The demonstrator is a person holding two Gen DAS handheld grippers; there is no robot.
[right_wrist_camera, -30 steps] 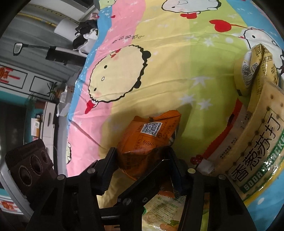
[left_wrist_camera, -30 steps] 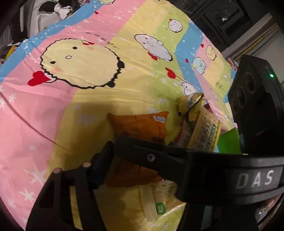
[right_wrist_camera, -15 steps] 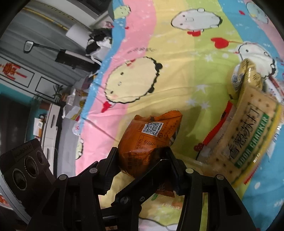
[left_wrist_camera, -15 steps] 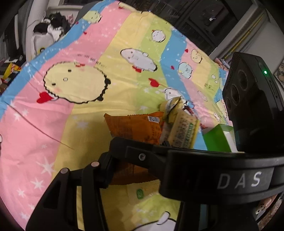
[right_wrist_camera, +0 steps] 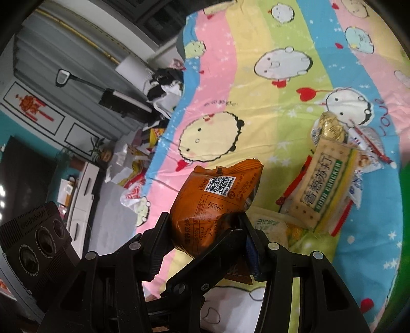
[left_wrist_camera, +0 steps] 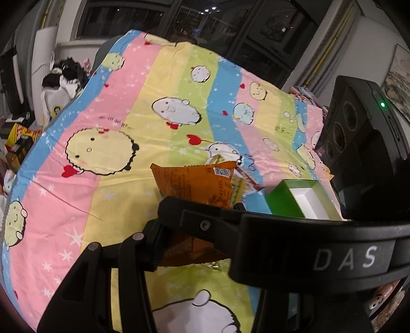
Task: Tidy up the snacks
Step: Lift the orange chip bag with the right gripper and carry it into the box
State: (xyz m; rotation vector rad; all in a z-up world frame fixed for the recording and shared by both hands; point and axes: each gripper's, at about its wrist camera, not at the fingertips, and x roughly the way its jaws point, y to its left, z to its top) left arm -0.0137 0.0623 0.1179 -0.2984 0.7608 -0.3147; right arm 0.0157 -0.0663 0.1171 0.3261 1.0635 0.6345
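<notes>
Both grippers hold one orange snack packet above the cartoon-print sheet. My right gripper is shut on its lower half. In the left wrist view the packet sits between the fingers of my left gripper, which is shut on it. A soda cracker pack lies on the sheet to the right, with a gold-wrapped snack behind it and a pale green packet beside it. An open green box stands at the right.
A red-and-white wrapper lies by the crackers. Beyond the sheet's left edge are cluttered bags and a white cabinet. Dark windows stand behind the far edge.
Both grippers have risen with the orange packet, lifting it off the sheet. The cracker pack and pale packet now lie lower and farther away. The green box has come into view.
</notes>
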